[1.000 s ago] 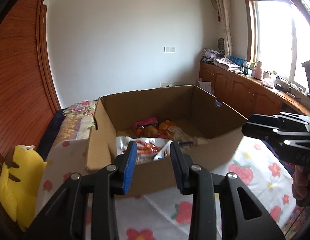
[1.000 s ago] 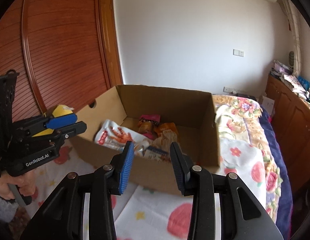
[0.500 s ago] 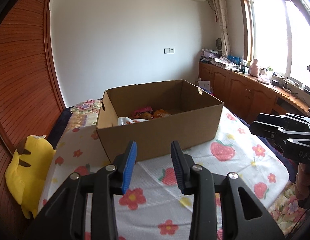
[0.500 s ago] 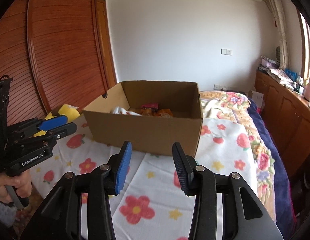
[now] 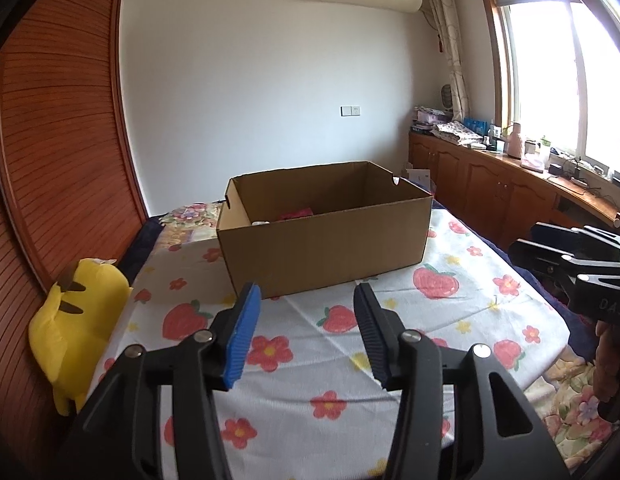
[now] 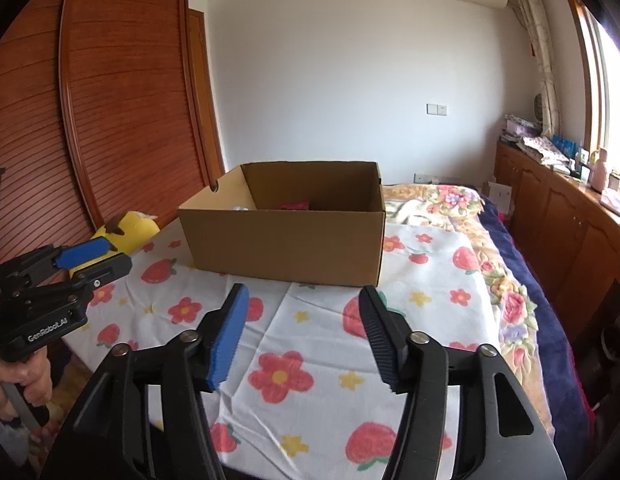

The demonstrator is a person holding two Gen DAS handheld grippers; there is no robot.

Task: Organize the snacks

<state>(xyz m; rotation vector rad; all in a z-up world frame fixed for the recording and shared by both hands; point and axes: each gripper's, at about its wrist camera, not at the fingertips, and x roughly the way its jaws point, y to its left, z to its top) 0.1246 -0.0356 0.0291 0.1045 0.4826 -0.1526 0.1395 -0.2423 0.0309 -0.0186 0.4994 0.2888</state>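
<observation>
Hovering over strawberry-and-flower print sheet: left gripper, right gripper, jaws just been opening, nothing between them. Open brown cardboard box ahead on sheet; pink snack packet inside. Yellow plush toy at bed edge.

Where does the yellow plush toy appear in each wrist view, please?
Left wrist view: yellow plush toy at the left edge, beside the bed, left of the cardboard box.
Right wrist view: yellow plush toy at mid-left, left of the box.
Shared landmark: the cardboard box, near centre in both.
</observation>
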